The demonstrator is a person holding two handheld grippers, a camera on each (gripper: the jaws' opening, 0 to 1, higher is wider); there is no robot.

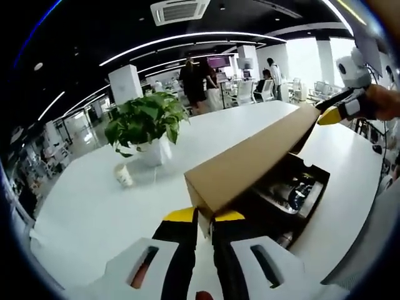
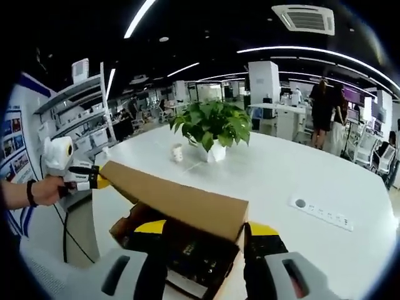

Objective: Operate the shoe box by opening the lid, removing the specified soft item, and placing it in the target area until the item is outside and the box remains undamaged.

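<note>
A: Where is the shoe box (image 1: 284, 187) found?

B: On the white table (image 1: 94, 194), its lid (image 1: 250, 159) raised, long axis running between both grippers.

A: How is the lid held?

B: One end is pinched by the left gripper (image 1: 206, 217); the far end is clamped by the right gripper (image 2: 203, 232). The contents lie below, unidentified.

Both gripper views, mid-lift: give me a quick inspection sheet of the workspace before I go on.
Surface: white table.
Job's things: cardboard lid raised above the open shoe box; dark contents inside, soft item not identifiable.
Clutter: potted plant, paper cup.
Grippers: left gripper shut on one lid end; right gripper spans the other end, grip unclear.
Cables: black cable hangs at the table edge; socket strip set in the table.
Surroundings: open office, people standing, shelving.
</note>
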